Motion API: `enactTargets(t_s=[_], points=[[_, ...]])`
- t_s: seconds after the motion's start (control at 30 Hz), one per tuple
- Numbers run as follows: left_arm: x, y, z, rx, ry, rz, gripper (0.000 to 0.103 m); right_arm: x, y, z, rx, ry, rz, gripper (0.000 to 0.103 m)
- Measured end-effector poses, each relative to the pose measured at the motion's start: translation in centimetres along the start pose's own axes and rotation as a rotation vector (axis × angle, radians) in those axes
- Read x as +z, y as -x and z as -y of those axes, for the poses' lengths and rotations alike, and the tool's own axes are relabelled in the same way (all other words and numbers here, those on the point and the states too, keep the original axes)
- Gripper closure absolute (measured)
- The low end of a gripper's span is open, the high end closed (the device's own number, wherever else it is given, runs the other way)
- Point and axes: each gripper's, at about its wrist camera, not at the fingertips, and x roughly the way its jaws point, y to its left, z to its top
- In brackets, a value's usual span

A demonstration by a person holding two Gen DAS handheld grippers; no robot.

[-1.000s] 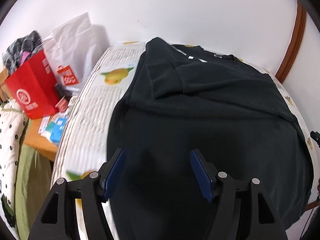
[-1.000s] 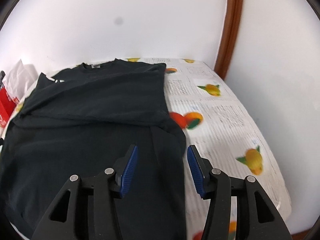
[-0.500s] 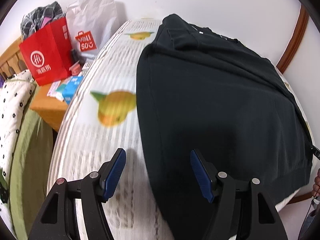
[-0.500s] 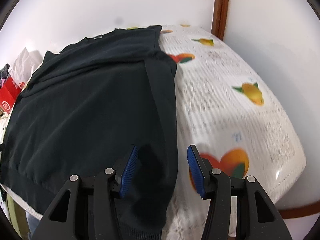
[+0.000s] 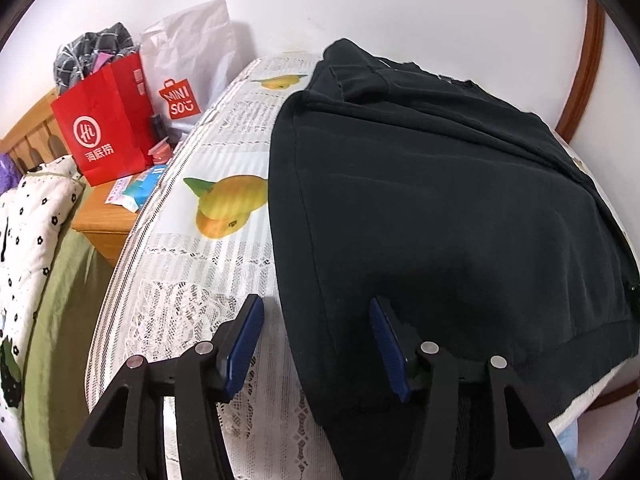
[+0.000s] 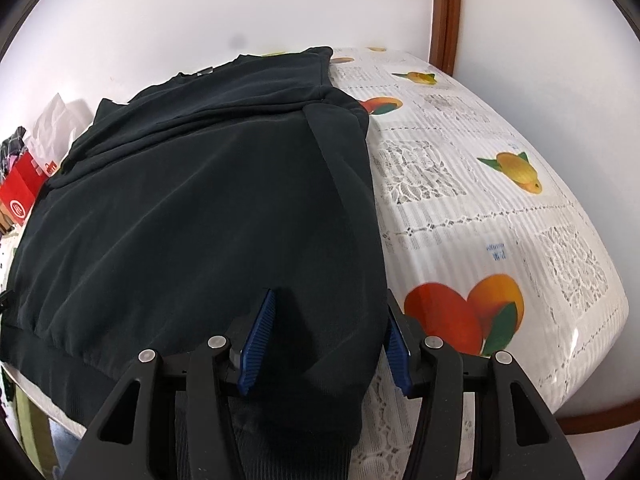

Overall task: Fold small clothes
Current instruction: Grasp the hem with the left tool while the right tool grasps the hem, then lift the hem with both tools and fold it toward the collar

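Observation:
A black sweatshirt (image 5: 440,200) lies flat on a table with a white fruit-print cloth (image 5: 224,248); its sleeves are folded across the chest and its ribbed hem hangs over the near edge. My left gripper (image 5: 316,344) is open at the hem's left corner, the cloth's edge lying between its blue pads. The sweatshirt also fills the right wrist view (image 6: 200,220). My right gripper (image 6: 328,340) is open, its pads either side of the hem's right corner, not closed on it.
Left of the table stand a red paper bag (image 5: 104,128), a white Miniso bag (image 5: 184,68) and a wooden stand (image 5: 108,216) with small packets. A dotted quilt (image 5: 28,240) lies at far left. A white wall with brown trim (image 6: 444,16) is behind.
Both grippers have pulled back from over the sweatshirt's middle to its near hem at the table edge, left to the left corner, right to the right corner. Both stay open.

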Motion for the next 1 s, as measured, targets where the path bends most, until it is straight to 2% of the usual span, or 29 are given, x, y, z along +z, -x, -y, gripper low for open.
enactTargets(t_s=[0.2, 0.23, 0.27, 0.3, 0.33, 0.4, 0.53, 0.63, 0.8, 0.9, 1.0], points=[[-0.1, 0.0, 0.1, -0.005, -0.009, 0.017, 0.051, -0.3, 0.0, -0.1, -0.011, -0.004, 0.038, 0.05], [-0.1, 0.0, 0.0, -0.007, -0.014, 0.014, 0.054, -0.4, 0.0, -0.2, -0.011, -0.005, 0.043, 0.054], [-0.1, 0.1, 0.0, -0.016, -0.023, 0.012, 0.06, -0.5, 0.2, -0.3, 0.0, -0.005, 0.051, 0.059], [-0.1, 0.3, 0.1, -0.035, -0.031, 0.008, 0.077, -0.6, 0.3, -0.4, 0.013, -0.003, 0.055, 0.074], [-0.1, 0.4, 0.2, -0.052, -0.031, 0.001, 0.089, -0.7, 0.4, -0.6, 0.026, -0.002, 0.057, 0.088], [-0.1, 0.4, 0.4, -0.072, -0.03, -0.013, 0.094, -0.9, 0.6, -1.0, 0.022, 0.004, 0.065, 0.093], [-0.3, 1.0, 0.7, -0.068, -0.046, -0.025, 0.096, -1.1, 0.9, 0.0, 0.071, -0.028, 0.048, 0.097], [-0.5, 2.5, 0.1, -0.126, -0.031, -0.021, 0.096, -1.5, 1.9, 1.0, 0.084, -0.035, 0.043, 0.097], [-0.1, 5.1, -1.6, -0.272, 0.037, 0.016, 0.096, -1.6, 5.6, 1.7, 0.136, 0.007, 0.137, 0.098], [1.3, 6.3, -2.0, -0.315, 0.06, 0.063, 0.096, -0.2, 6.8, 1.5, 0.168, 0.003, 0.192, 0.098], [3.2, 7.2, -1.9, -0.322, 0.067, 0.113, 0.096, 1.8, 7.7, 1.3, 0.211, -0.012, 0.246, 0.098]])
